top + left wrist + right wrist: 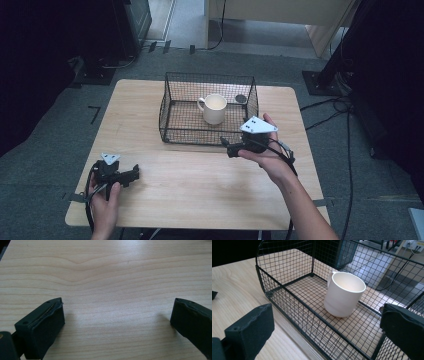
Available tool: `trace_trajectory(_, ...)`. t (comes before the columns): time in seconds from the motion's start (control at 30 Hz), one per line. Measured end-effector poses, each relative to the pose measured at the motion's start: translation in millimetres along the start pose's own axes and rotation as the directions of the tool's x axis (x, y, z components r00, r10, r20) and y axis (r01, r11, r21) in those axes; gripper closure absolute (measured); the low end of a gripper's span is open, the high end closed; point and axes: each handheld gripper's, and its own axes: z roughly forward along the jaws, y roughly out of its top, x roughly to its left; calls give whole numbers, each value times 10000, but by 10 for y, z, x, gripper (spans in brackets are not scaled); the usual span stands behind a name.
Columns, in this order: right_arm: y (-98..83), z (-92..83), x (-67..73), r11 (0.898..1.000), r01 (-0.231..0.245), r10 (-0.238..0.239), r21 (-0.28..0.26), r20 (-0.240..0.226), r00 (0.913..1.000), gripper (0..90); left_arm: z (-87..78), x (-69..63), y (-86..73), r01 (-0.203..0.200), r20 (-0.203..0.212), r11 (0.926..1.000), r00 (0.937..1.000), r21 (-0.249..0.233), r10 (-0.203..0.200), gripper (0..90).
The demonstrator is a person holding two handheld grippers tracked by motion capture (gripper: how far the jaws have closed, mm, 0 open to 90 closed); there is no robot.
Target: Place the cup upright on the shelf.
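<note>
wire mesh basket point(172, 112), black and boxy, sits on the pale wood-grain worktop point(200, 180) with a smooth cream mug point(214, 108) upright inside. right hand-held gripper point(231, 148) hovers at its near rim, jaws wide, empty; left hand-held gripper point(134, 174) rests low, jaws wide, empty.

Light wood table point(200, 185) on grey carpet floor point(40, 165); dark surroundings.

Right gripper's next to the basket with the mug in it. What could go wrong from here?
1. The right gripper sits low against the wire basket; going straight in, its open jaws could hit the near wall.
2. The white mug stands upright and loose, so a side nudge may tip it.
</note>
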Motion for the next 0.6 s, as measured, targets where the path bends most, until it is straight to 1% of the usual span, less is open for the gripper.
trace_trajectory(0.27,-128,-152,27,9998,-111,111,-144,-20,9999,0,1,-1,-1,14,-1,10000,10000,-15,-14,0)
trace_trajectory(0.4,-203,-202,29,9999,-82,82,-121,29,10000,0,1,-1,-1,12,-1,10000,10000,-16,-12,0)
trace_trajectory(0.57,-287,-249,17,9998,-169,170,-91,44,9998,0,1,0,-1,-8,1,10000,10000,-7,8,0)
trace_trajectory(0.6,-331,-275,7,9997,-249,249,-64,87,9997,0,1,0,-1,-8,0,10000,10000,-7,8,0)
